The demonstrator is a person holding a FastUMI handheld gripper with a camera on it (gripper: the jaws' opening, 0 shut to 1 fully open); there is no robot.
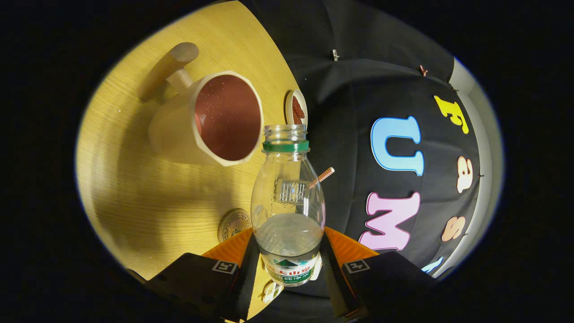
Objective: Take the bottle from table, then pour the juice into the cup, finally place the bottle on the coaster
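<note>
My gripper (287, 253) is shut on a clear plastic bottle (287, 202) with a green neck ring and no cap, held between both fingers and lifted off the table, with the view rolled sideways. Clear liquid fills about its lower third. Beyond the bottle's mouth stands a cream cup (210, 121) with a dark red inside and a thick handle. Its opening faces the bottle neck, a short gap away. A round brown coaster (233, 224) lies on the wooden table (148, 193) beside the left finger, partly hidden by it.
A small white dish (296, 107) with reddish bits sits past the cup near the table's edge. A striped straw (320, 177) pokes out behind the bottle. The booth's black cloth wall (358, 89) rises right past the table's edge.
</note>
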